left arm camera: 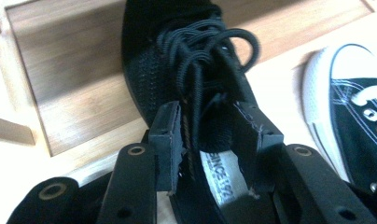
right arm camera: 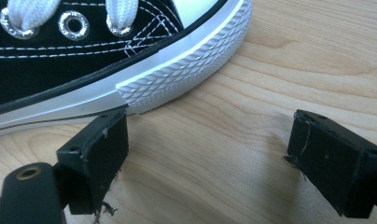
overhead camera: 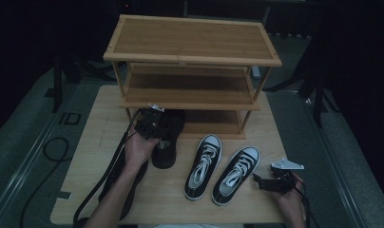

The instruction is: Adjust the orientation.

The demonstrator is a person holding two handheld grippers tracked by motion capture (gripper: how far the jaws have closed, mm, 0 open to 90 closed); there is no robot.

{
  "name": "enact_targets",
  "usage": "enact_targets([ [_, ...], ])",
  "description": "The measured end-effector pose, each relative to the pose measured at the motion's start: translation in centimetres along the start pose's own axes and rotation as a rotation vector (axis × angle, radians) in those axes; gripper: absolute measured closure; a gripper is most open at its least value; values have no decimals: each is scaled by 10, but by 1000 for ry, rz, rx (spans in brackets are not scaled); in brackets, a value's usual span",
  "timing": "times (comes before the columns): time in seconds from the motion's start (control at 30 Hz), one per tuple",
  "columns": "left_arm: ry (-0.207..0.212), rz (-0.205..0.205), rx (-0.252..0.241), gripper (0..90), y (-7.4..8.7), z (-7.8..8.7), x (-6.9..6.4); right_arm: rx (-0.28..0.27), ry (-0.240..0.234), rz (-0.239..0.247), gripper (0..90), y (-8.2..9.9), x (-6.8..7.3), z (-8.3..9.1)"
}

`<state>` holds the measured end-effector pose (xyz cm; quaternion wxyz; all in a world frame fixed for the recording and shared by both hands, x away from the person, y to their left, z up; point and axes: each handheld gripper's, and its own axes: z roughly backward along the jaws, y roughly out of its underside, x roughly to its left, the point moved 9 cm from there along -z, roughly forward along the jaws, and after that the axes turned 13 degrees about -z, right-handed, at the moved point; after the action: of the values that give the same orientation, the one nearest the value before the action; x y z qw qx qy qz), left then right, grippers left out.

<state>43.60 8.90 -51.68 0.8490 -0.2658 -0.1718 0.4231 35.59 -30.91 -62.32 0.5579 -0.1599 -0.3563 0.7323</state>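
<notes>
Bamboo shoe rack [overhead camera: 190, 57] at the counter [overhead camera: 100, 118] rear; two black-and-white sneakers [overhead camera: 203, 166] lie beside the black shoe [overhead camera: 167, 137], whose toe rests on the lowest shelf. Left claw [overhead camera: 154, 124] — spread, straddling the shoe's tongue, hand angled forward. Right claw [overhead camera: 259, 182] — spread, low, beside a sneaker's toe.

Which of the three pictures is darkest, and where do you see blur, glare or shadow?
High view: darkest, black surroundings, dim table and rack. Left gripper view: bright, washed-out glare on the table; black shoe and white-toed sneaker slightly soft. Right gripper view: evenly lit, sneaker's toe rubber sharp, soft shadows by the right gripper.
</notes>
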Motion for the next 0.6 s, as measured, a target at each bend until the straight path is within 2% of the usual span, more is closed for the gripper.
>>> enact_targets([
  [0.2,46,-57,-17,602,3,15,-8,0,0,0,122,0,0,0],
  [0.5,78,-111,-45,588,8,33,-19,0,0,0,122,0,0,0],
  [0.53,79,-142,-55,590,10,40,-25,0,0,0,122,0,0,0],
  [0.6,83,-158,-66,612,11,46,-29,0,0,0,122,0,0,0],
])
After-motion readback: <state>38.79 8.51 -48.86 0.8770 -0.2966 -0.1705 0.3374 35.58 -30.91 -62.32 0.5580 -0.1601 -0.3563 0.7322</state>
